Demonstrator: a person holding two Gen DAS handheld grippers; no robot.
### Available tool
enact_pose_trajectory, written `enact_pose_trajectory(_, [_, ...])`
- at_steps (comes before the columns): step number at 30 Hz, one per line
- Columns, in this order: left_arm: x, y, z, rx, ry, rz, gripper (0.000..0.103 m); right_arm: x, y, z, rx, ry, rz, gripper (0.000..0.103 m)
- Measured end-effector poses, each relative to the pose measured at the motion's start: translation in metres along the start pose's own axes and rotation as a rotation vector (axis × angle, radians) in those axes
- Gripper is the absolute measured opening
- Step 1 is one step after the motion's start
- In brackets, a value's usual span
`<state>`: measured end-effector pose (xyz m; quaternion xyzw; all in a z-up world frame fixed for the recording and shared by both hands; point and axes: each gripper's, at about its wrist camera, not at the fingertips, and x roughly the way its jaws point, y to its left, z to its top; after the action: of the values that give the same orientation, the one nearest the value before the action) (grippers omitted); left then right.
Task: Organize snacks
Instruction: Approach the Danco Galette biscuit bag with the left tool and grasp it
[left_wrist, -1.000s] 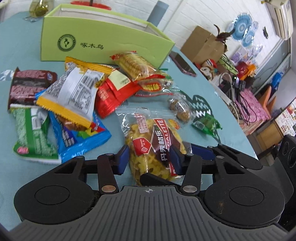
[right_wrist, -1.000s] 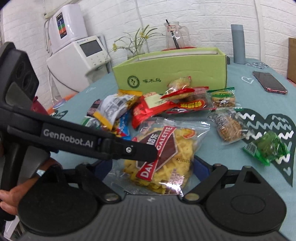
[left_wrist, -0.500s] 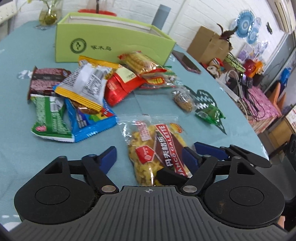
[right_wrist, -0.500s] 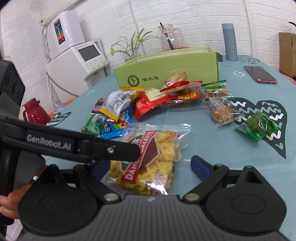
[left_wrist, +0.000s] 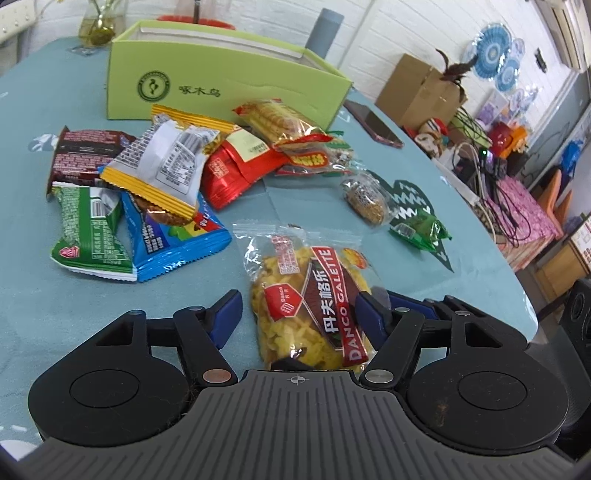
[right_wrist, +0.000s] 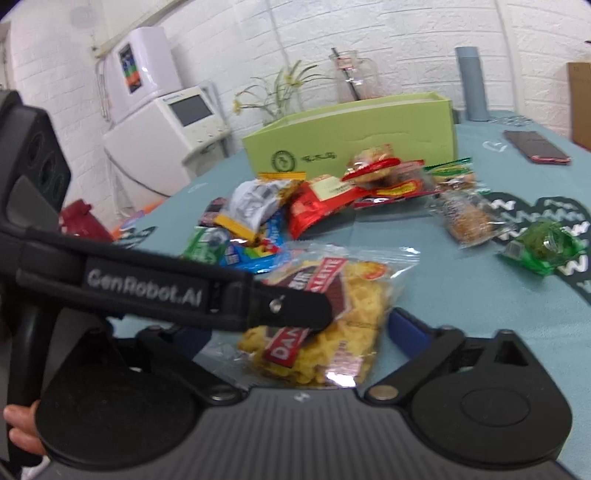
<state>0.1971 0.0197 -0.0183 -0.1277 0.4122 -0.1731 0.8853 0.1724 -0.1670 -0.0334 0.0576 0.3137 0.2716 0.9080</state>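
A clear bag of yellow Danco Galette snacks (left_wrist: 310, 295) lies on the teal table between the open fingers of my left gripper (left_wrist: 299, 317); the jaws stand on either side of it without touching. In the right wrist view the same bag (right_wrist: 332, 317) lies between the open jaws of my right gripper (right_wrist: 299, 332), partly hidden by the left gripper's body (right_wrist: 166, 291). A pile of snack packets (left_wrist: 159, 177) lies beyond, in front of an open green box (left_wrist: 221, 85).
A round brown snack (left_wrist: 364, 199) and a green packet (left_wrist: 419, 229) lie to the right on a dark heart mat. A phone (left_wrist: 373, 123) lies near the box. A grey cylinder (left_wrist: 327, 31) and a vase (left_wrist: 98, 27) stand behind it.
My left gripper opened from a narrow gap around the bag to wide. Both grippers drew back and up a little; the bag stays on the table.
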Motion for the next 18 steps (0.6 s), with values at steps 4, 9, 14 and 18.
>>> enact_pose_trajectory(4, [0.002, -0.004, 0.0, 0.027, 0.002, 0.016, 0.055, 0.004, 0.01, 0.001, -0.045, 0.022, -0.04, 0.102])
enact_pose_trajectory(9, [0.001, -0.002, -0.001, 0.017, 0.008, 0.003, 0.055, -0.008, -0.003, 0.005, 0.033, 0.006, -0.044, 0.102])
enact_pose_trajectory(14, [0.002, -0.003, -0.001, 0.024, 0.009, -0.009, 0.055, -0.014, 0.001, 0.002, -0.006, 0.008, -0.076, 0.102])
enact_pose_trajectory(18, [0.003, -0.006, -0.004, 0.058, 0.002, -0.023, 0.044, -0.005, 0.011, -0.004, -0.065, 0.015, -0.074, 0.097])
